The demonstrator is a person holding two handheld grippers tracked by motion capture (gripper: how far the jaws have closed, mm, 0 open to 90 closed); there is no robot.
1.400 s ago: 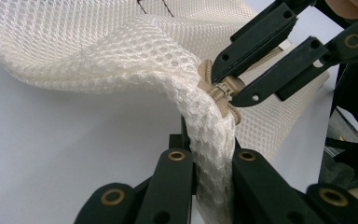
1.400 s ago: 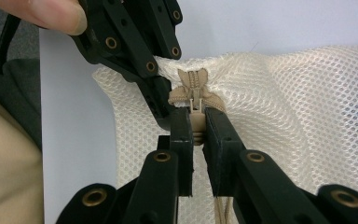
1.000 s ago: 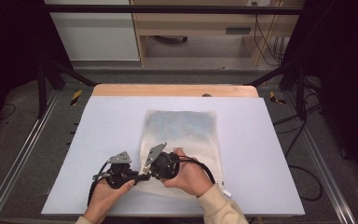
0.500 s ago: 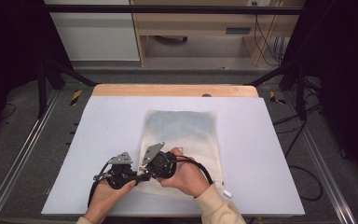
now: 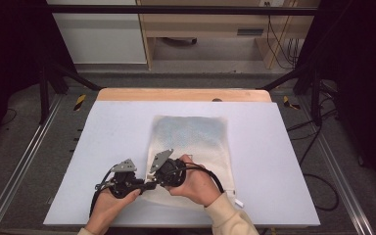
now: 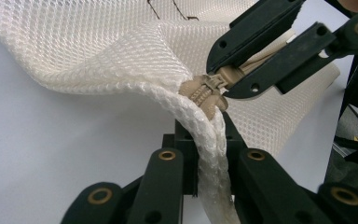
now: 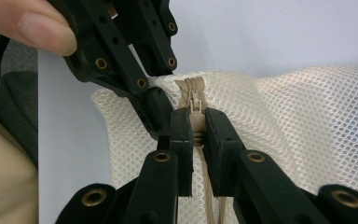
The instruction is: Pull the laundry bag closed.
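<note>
I hold the mesh bag (image 5: pixel 191 147) flat on the table (image 5: pixel 103 127), in the centre of the high view, with its near corner lifted at the lower centre of the frame where both tools meet.

My left gripper (image 6: pixel 200 154) is pressed together on the bag's corner: in the left gripper view the rolled mesh edge runs down between its jaws at the bottom centre.

My right gripper (image 7: pixel 196 135) is pinching the zipper pull (image 7: pixel 196 105). In the right gripper view the tan tab sits clamped between the jaws at mid-frame, with the zipper teeth running away from them toward the top.

The relation that governs the coming move: the zipper slider (image 6: pixel 207 91) lies right at the held corner, touching both sets of jaws. The zipper's long axis appears to follow the bag's near edge, toward the lower right of the high view, away from my left gripper.

My judgement is that the right gripper draws the pull along that line while the left anchors the corner.
</note>
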